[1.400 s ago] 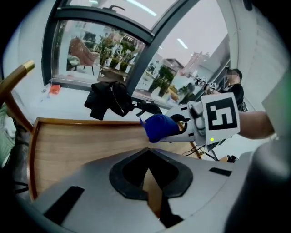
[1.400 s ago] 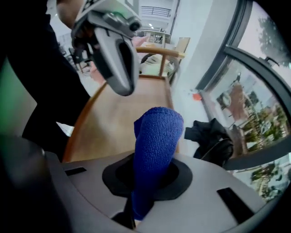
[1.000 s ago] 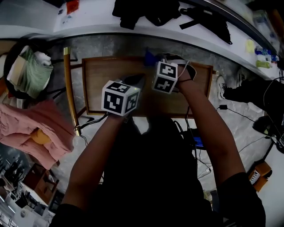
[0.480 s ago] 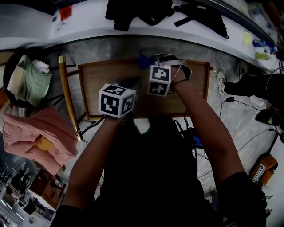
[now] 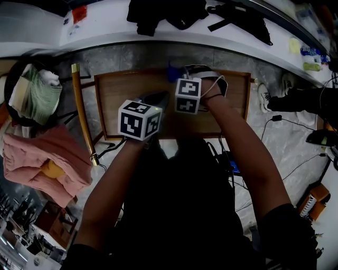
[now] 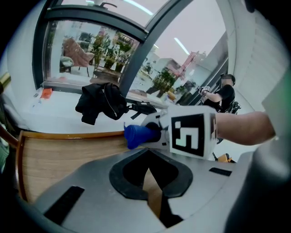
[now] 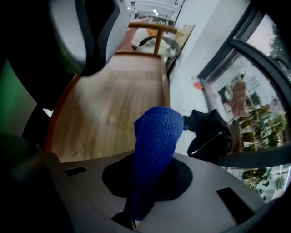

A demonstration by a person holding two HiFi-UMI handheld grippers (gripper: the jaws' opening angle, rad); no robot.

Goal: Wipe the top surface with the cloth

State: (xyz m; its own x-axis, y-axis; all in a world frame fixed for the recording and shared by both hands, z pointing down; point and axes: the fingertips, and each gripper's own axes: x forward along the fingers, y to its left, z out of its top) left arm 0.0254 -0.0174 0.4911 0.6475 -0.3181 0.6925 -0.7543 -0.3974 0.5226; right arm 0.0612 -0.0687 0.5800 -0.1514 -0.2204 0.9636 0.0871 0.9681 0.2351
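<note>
The wooden table top (image 5: pixel 121 89) lies below me. My right gripper (image 5: pixel 180 79) is shut on a blue knitted cloth (image 5: pixel 172 70), which it holds at the table's far edge, near the middle. In the right gripper view the cloth (image 7: pixel 157 136) sticks out forward from the jaws over the wood (image 7: pixel 118 100). My left gripper (image 5: pixel 156 99) hovers over the table's near middle, just left of the right one. Its jaws (image 6: pixel 148 167) are shut with nothing in them. The left gripper view shows the cloth (image 6: pixel 138 135) and the right gripper's marker cube (image 6: pixel 193 134) ahead.
A wooden chair rail (image 5: pixel 80 105) runs along the table's left side. A pink cloth heap (image 5: pixel 42 158) and a bag (image 5: pixel 31 92) lie further left. Black garments (image 5: pixel 166 13) lie on the white ledge beyond. Cables (image 5: pixel 285 134) and a shoe (image 5: pixel 263 99) are on the floor at right.
My right gripper with the blue cloth has shifted slightly left along the table's far edge. The left gripper has barely moved.
</note>
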